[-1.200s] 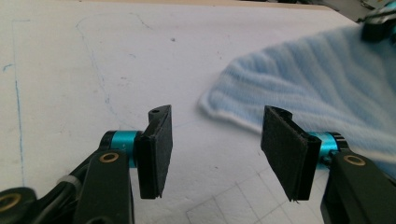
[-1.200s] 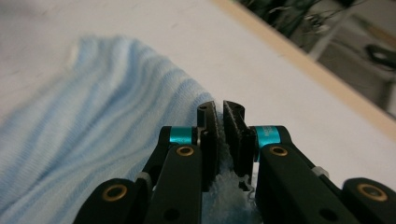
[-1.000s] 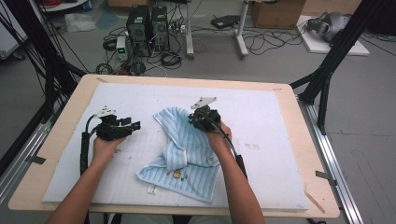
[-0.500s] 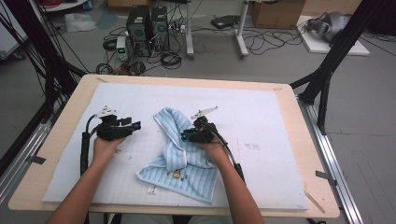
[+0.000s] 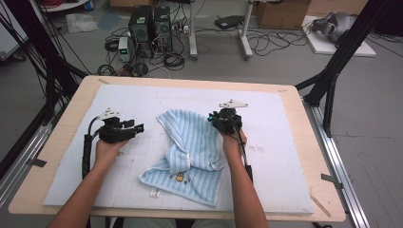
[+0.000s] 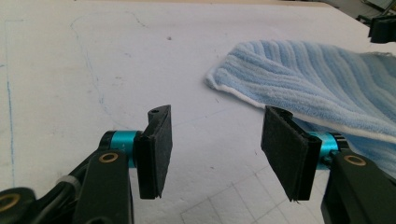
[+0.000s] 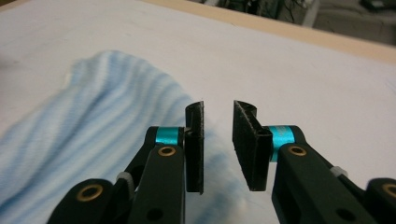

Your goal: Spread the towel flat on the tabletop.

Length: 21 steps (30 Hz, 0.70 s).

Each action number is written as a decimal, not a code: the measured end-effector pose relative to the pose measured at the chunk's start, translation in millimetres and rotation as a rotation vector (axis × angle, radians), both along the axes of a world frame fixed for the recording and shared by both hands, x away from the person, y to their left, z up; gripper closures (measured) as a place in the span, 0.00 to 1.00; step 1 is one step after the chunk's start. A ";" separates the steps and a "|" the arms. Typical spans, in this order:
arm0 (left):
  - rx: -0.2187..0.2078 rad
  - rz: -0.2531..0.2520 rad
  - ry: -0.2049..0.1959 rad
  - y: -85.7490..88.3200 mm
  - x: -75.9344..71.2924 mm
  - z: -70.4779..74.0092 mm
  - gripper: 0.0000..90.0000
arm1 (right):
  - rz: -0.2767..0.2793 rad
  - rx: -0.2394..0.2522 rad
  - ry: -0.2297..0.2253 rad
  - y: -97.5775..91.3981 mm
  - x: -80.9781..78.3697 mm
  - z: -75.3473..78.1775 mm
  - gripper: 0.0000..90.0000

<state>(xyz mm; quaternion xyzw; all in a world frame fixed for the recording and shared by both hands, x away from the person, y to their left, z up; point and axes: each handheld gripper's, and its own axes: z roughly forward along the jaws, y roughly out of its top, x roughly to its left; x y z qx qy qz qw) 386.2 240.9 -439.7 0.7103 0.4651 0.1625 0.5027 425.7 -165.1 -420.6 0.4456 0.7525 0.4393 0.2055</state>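
Blue striped towel (image 5: 190, 149) lies rumpled mid-mat on the white foam mat (image 5: 294, 142), half folded over itself, a loose layer heaped along its centre and the lower corner spread flat toward my side of the table.

My right tongs (image 5: 223, 121) hang over the towel's far right edge. In the right gripper view the pads (image 7: 250, 144) stand a narrow gap apart with nothing between them; the cloth is below and to the left. They have just been closing a little, on air. No hold yet.

My left tongs (image 5: 128, 131) sit on the bare mat just left of the towel, jaws moderately wide, empty. In the left gripper view the towel's white-hemmed corner (image 6: 219, 81) lies ahead and right of the pads, apart from them.

Step, as I judge it: take two edges and spread or refold the towel.

- Right: open wider before dropping, so one pad slides under the hem, not onto the heap.
- Pinch a single layer. From above I can't quite tell how many layers lie at that edge, so check by lifting slightly.
- Left: move to the hemmed corner and grip close to the hem.
- Lift both together, keep tension even, drag low.
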 end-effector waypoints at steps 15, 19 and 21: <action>0.000 0.000 0.005 0.3 0.6 -0.8 0.48 | 0.058 -0.086 0.107 6.1 24.8 -24.2 0.74; -0.003 0.003 0.001 0.3 0.3 -0.4 0.48 | 0.143 -0.135 0.108 22.9 20.7 -25.6 0.65; -0.005 0.001 0.001 -0.1 0.3 -0.4 0.48 | 0.189 -0.146 0.106 29.0 17.5 -25.4 0.64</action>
